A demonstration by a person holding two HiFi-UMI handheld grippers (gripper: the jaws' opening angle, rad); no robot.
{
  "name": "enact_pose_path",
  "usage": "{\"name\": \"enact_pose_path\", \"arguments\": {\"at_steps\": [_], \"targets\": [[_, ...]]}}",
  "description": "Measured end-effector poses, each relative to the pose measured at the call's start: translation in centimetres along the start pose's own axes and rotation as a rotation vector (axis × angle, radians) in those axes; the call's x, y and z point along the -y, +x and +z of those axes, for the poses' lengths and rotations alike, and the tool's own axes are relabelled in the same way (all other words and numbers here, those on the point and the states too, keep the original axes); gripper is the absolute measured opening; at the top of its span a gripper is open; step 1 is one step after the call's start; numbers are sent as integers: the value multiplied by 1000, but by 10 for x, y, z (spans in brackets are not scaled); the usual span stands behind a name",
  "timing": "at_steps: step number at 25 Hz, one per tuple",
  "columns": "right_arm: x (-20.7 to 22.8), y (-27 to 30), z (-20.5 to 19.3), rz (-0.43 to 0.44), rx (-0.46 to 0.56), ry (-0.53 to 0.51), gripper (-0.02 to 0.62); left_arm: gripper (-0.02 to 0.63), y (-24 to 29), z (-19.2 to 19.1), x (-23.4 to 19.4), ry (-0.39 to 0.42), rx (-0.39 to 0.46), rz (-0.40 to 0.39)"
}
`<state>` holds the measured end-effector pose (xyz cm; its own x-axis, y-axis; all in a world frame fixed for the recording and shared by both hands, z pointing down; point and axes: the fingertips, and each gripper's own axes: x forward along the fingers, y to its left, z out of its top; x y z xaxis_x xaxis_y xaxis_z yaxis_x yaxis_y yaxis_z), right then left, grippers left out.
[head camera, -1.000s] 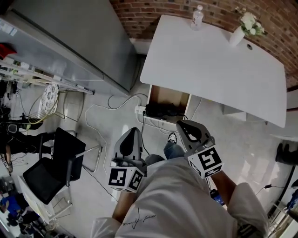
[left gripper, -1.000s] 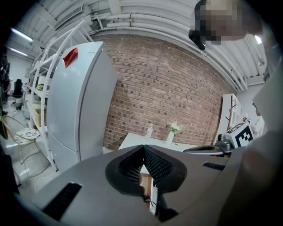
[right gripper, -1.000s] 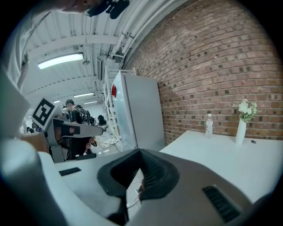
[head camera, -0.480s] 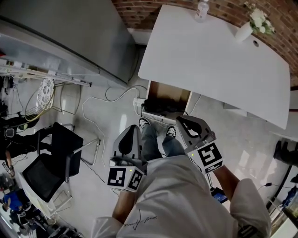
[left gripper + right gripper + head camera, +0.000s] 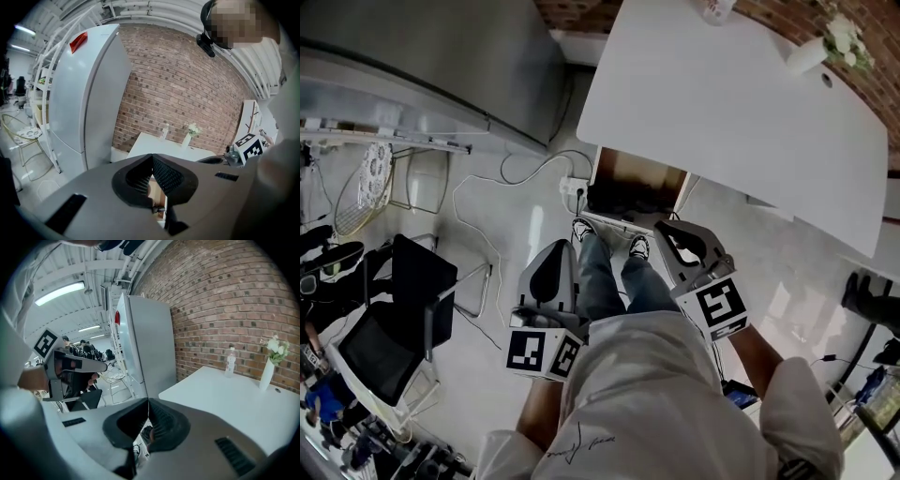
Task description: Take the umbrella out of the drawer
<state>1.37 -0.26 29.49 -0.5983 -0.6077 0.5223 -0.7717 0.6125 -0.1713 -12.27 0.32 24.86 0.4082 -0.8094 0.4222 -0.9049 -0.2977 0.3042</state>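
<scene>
Under the white table (image 5: 741, 103) stands an open wooden drawer (image 5: 654, 180) with a dark shape (image 5: 619, 199) inside, too small to tell as the umbrella. My left gripper (image 5: 566, 247) hangs short of it, above the floor, beside the person's jeans leg. Its jaws meet at the tips, with nothing between them (image 5: 152, 157). My right gripper (image 5: 665, 229) is level with the drawer's right front corner, also shut and empty (image 5: 148, 400). Neither gripper touches the drawer.
A tall grey fridge (image 5: 422, 56) stands left of the table. A bottle (image 5: 229, 362) and a white vase with flowers (image 5: 268, 371) sit on the table's far side. White cables (image 5: 487, 202) and a power strip (image 5: 574, 187) lie on the floor. A black chair (image 5: 394, 319) is at the left.
The person has stepped towards the table, and the legs and shoes now show between the grippers. Both grippers have come a little lower and closer to the drawer, jaws unchanged.
</scene>
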Motion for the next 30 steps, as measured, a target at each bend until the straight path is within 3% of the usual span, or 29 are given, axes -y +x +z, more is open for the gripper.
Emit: {"name": "enact_pose_path", "arguments": {"at_steps": [30], "targets": [[15, 87, -79, -16, -166, -34, 17, 17, 39, -57, -43, -55, -155, -36]]}}
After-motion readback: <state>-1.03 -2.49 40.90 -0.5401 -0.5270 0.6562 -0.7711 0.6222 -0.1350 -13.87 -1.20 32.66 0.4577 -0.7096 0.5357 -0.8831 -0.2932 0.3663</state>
